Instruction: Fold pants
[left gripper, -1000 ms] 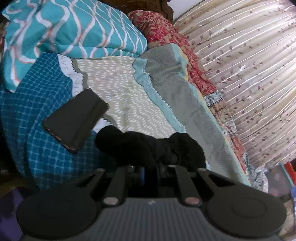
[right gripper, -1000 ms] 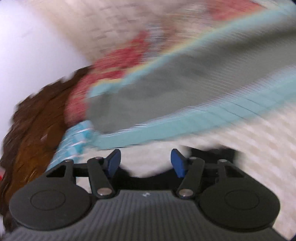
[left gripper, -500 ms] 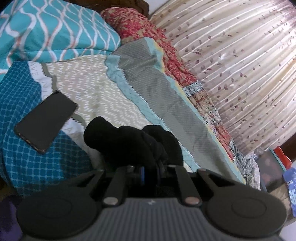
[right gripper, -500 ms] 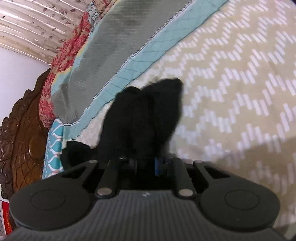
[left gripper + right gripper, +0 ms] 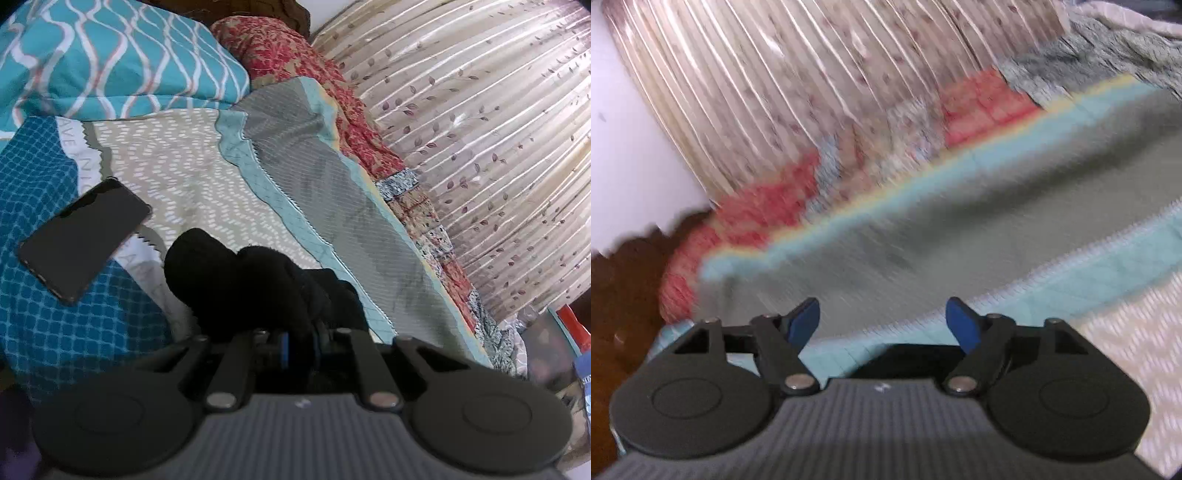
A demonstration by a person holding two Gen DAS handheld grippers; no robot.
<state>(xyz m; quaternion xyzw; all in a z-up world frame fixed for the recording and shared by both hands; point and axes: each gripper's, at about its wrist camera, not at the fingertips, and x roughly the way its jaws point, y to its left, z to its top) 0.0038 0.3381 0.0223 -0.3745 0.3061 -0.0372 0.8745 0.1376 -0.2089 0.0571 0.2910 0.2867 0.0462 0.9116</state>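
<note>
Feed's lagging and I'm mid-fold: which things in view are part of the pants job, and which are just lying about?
Part of the job:
- black pants, bunched on the bedspread
- left gripper, shut on the pants
- right gripper, jaws opening, nothing between them

Just lying about:
- dark phone
- teal wavy-patterned pillow
- red floral quilt
- leaf-print curtain

One pair of black pants point(image 5: 258, 284), bunched on the bedspread point(image 5: 177, 177). One dark phone point(image 5: 83, 236), left of the pants. One teal wave-patterned pillow point(image 5: 110, 59), beyond the phone. One leaf-print curtain point(image 5: 480, 129), right of the bedspread. Two grippers: one left point(image 5: 299, 345), one right point(image 5: 882, 325).
</note>
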